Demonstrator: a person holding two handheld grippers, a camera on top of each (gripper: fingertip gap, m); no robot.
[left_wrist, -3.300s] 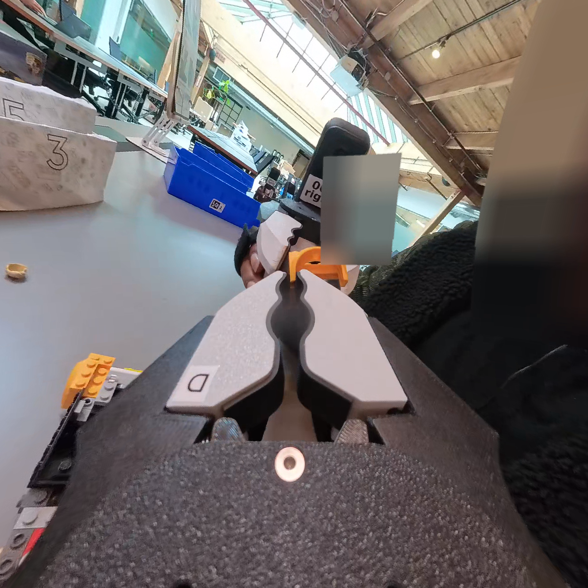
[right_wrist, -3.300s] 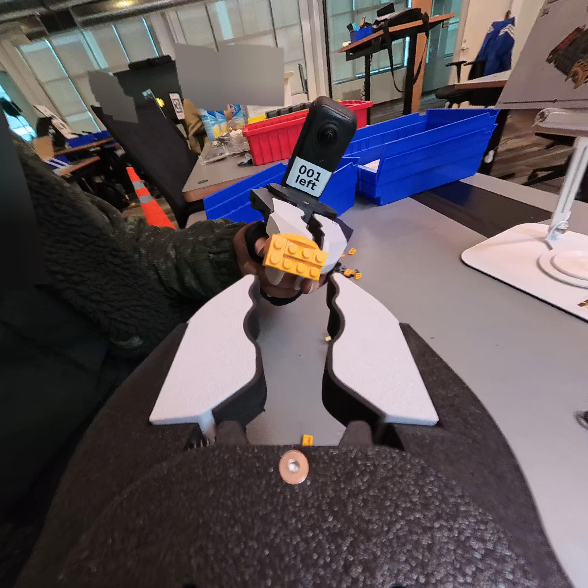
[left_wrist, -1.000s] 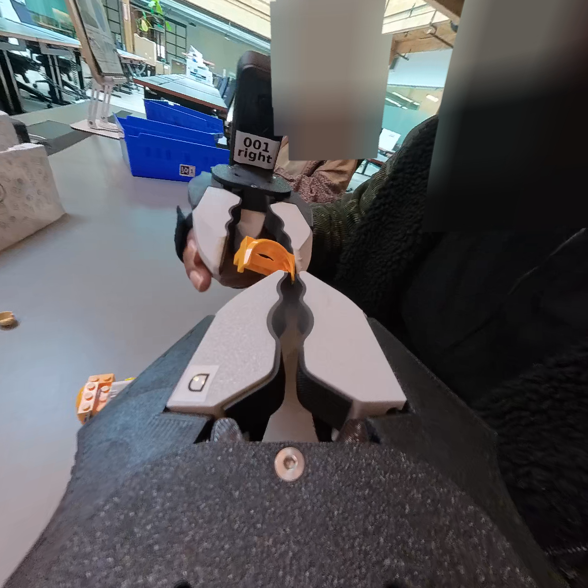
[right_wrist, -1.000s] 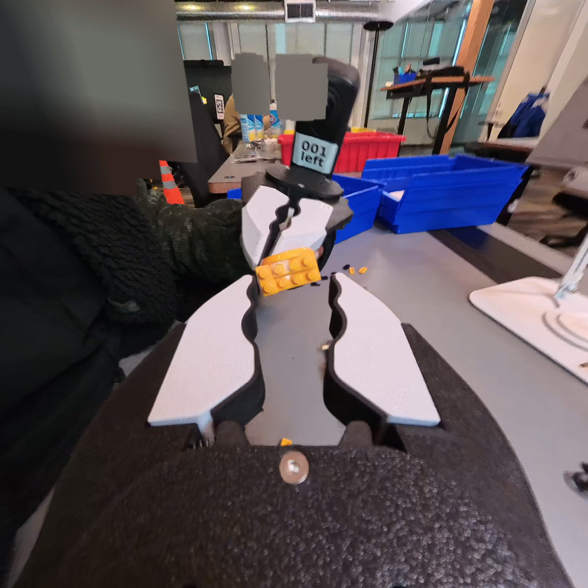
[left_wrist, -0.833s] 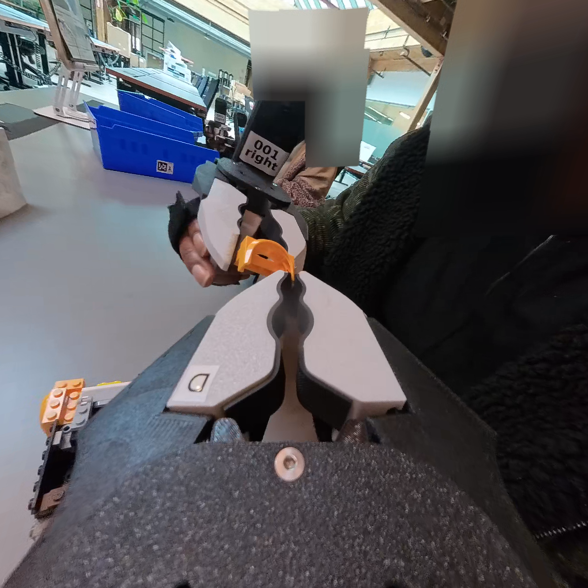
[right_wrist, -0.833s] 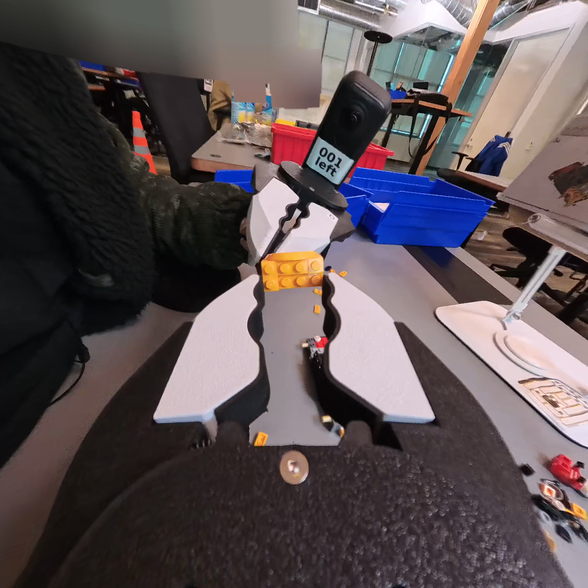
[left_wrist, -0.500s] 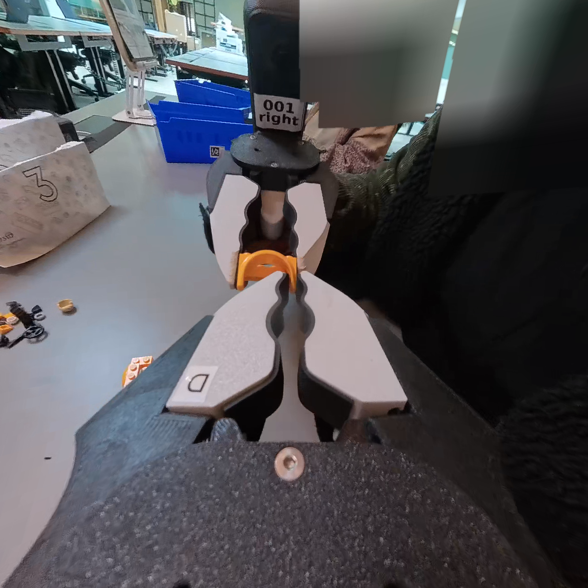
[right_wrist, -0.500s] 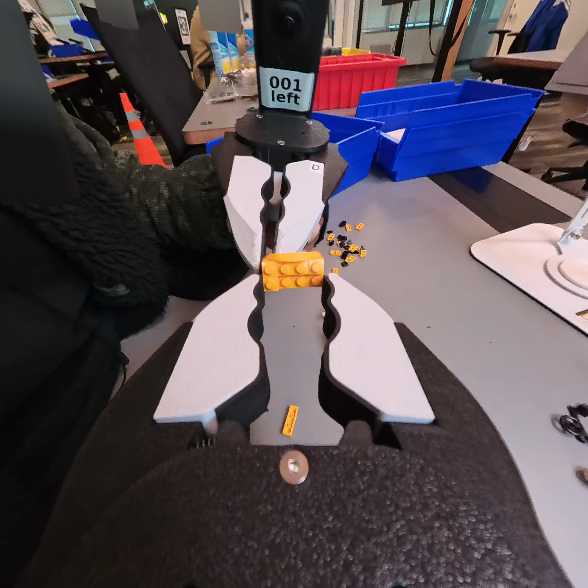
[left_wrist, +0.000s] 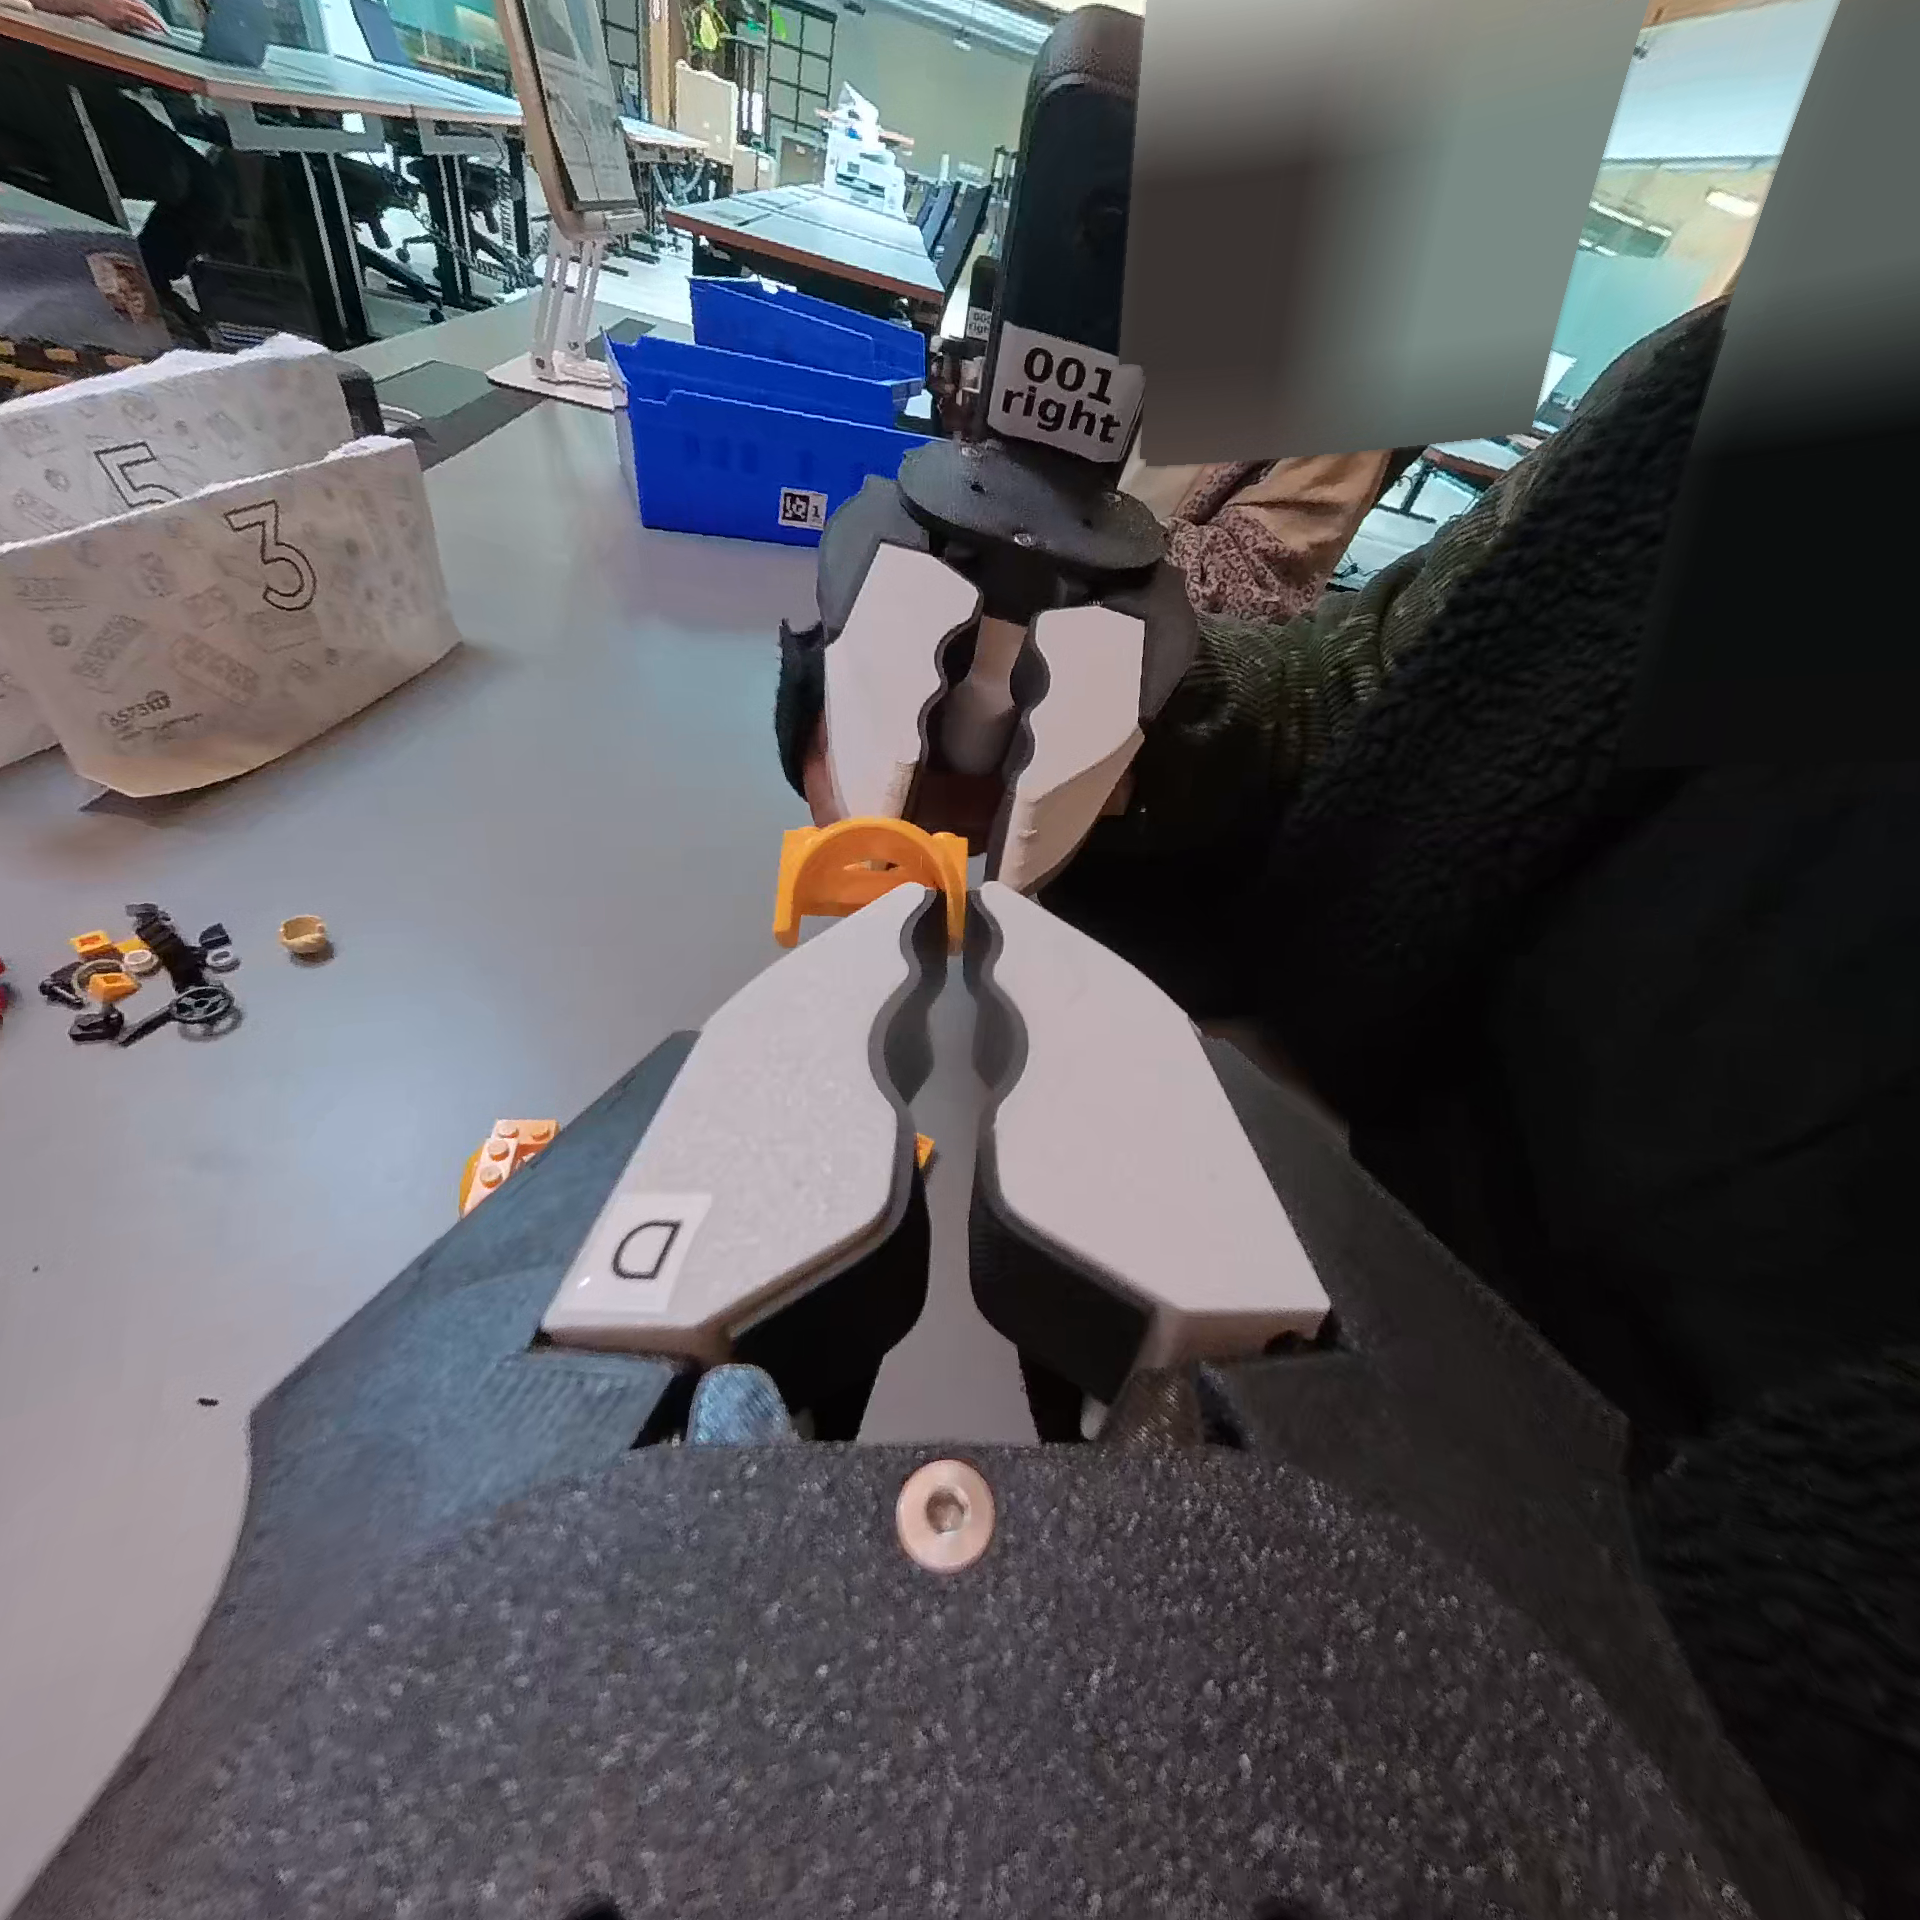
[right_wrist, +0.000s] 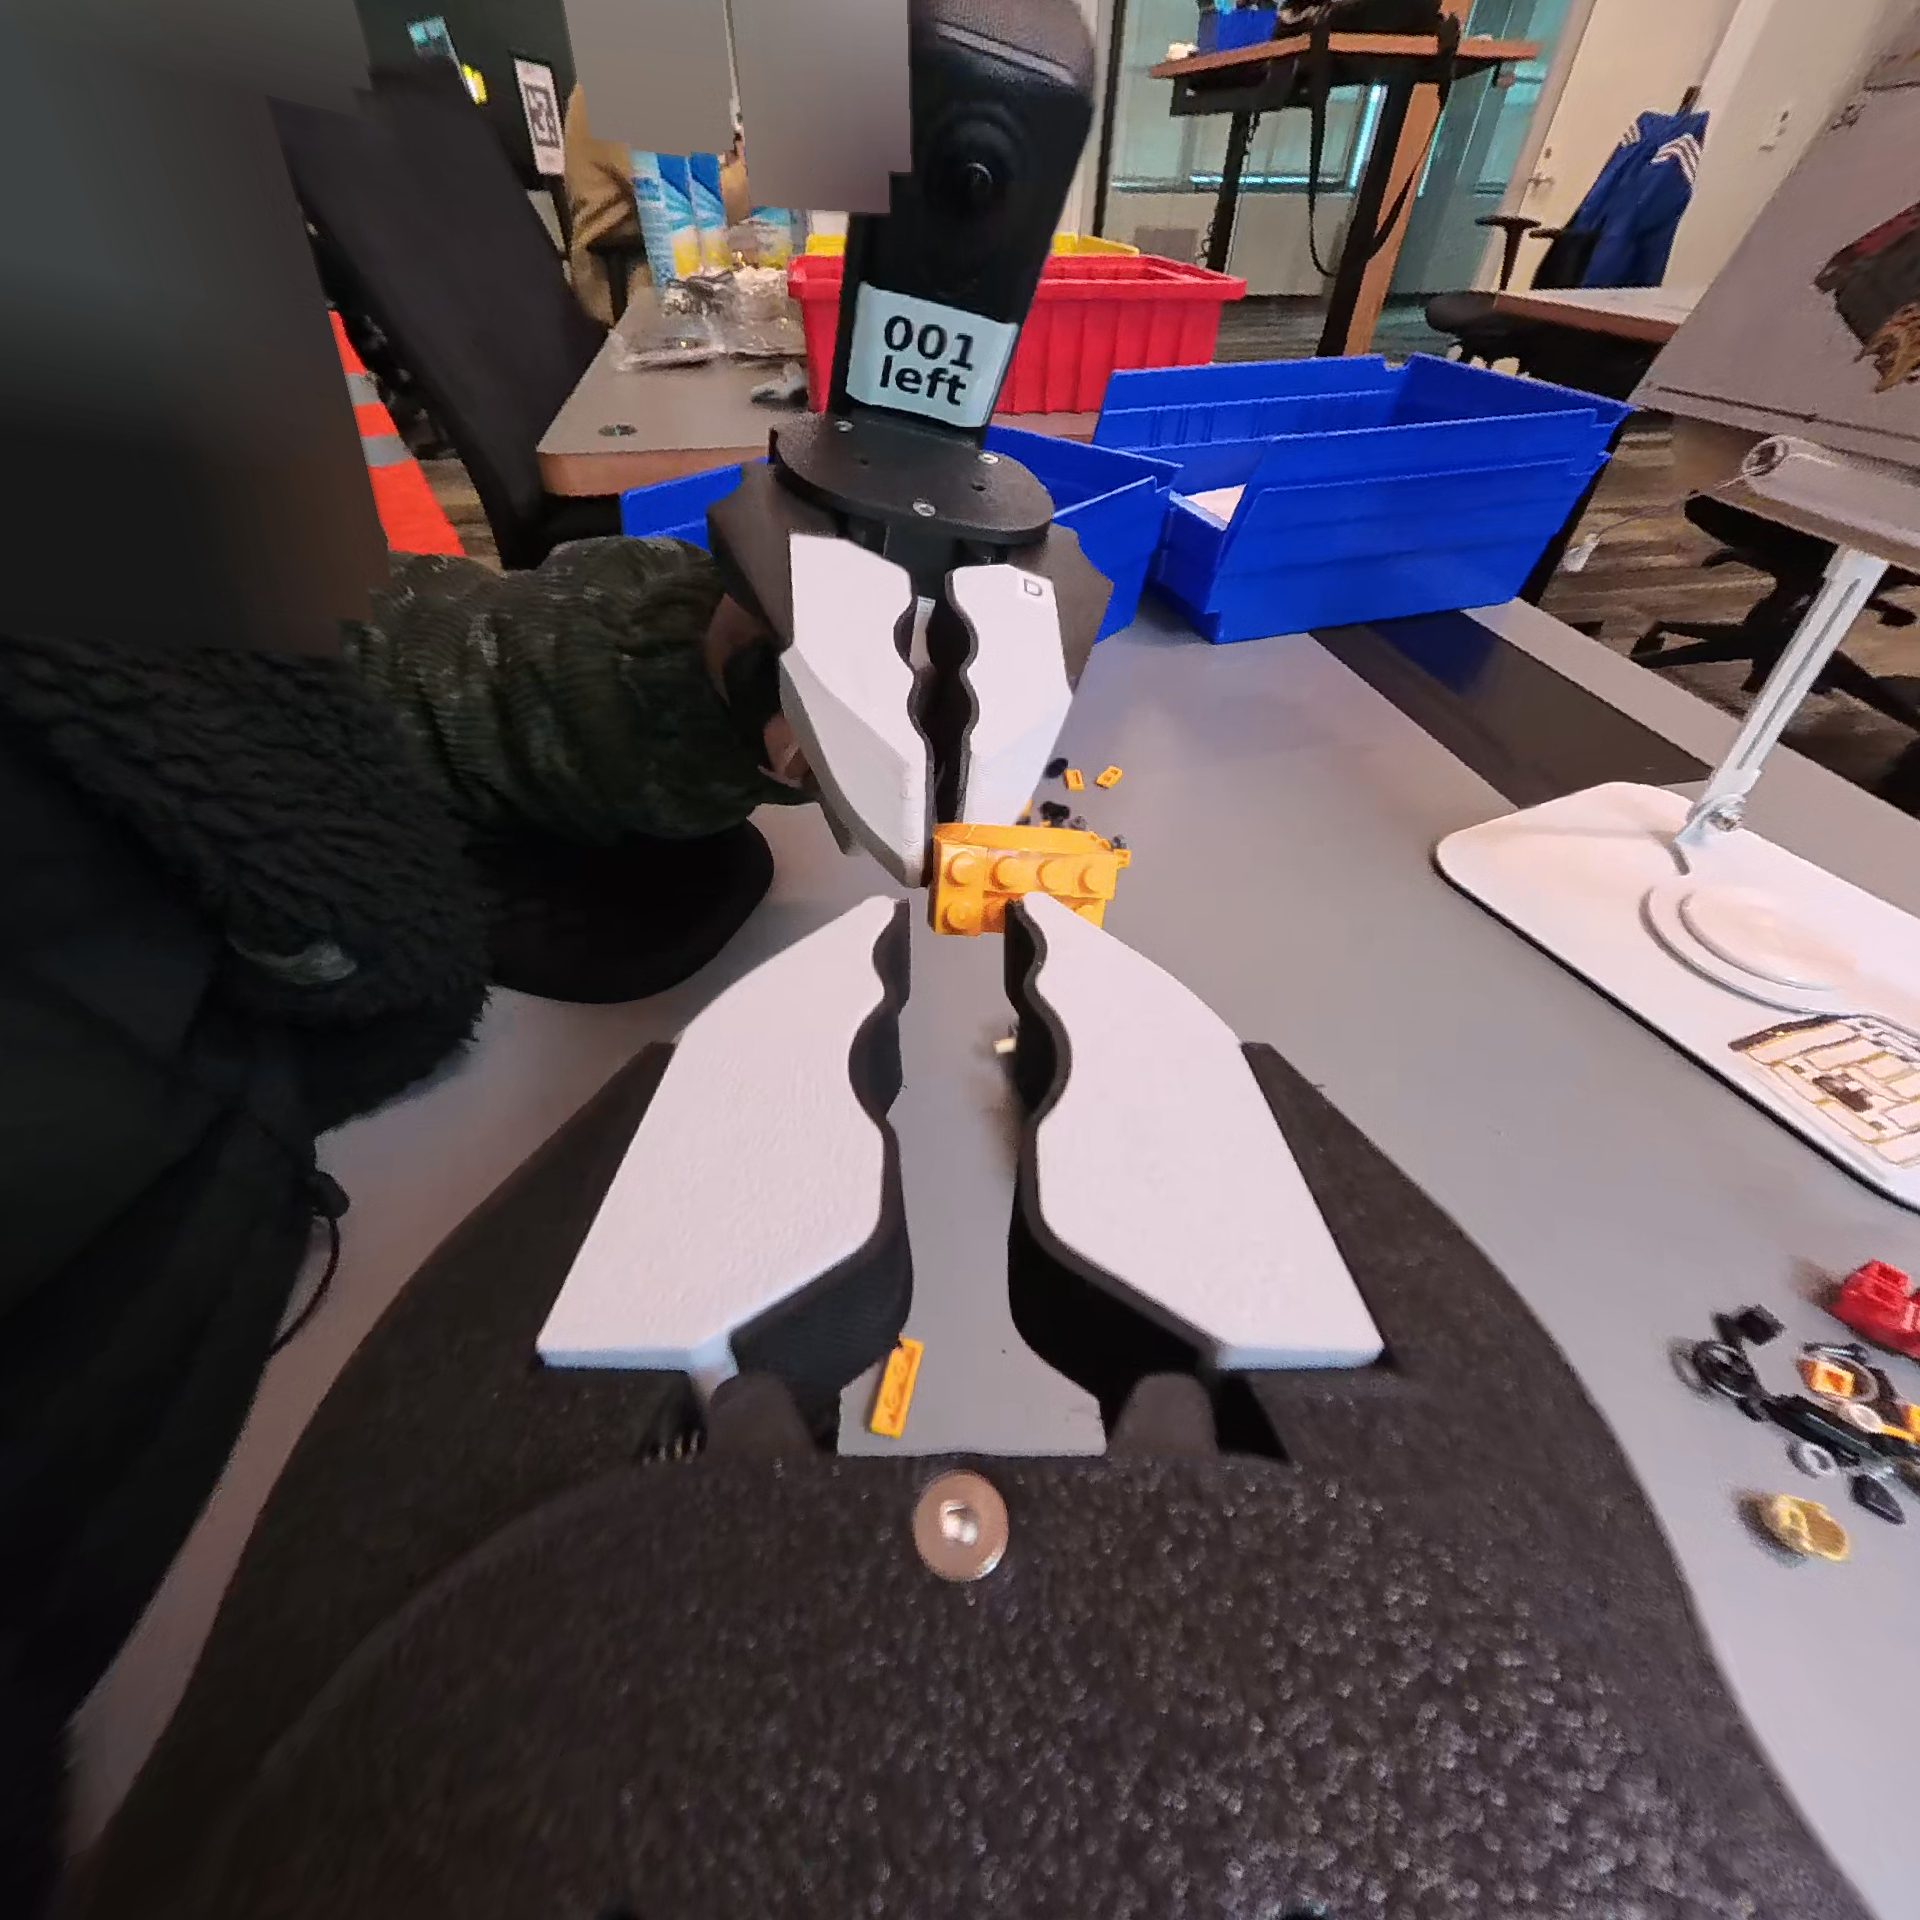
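Above the grey table (left_wrist: 540, 790), orange brick (right_wrist: 1023, 878) pinched by its thin wall in left gripper (left_wrist: 948, 914). Just beside brick, right gripper (right_wrist: 956, 920) narrowed from wide, gripping nothing.

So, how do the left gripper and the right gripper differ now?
The left gripper has its fingertips pinching one end of the orange brick piece; the right gripper shows a clear gap between its fingers. The left gripper holds the piece; in front of the right gripper it lies off the tips, not between them. Both have pale fingers on black bodies and face each other above the grey table.
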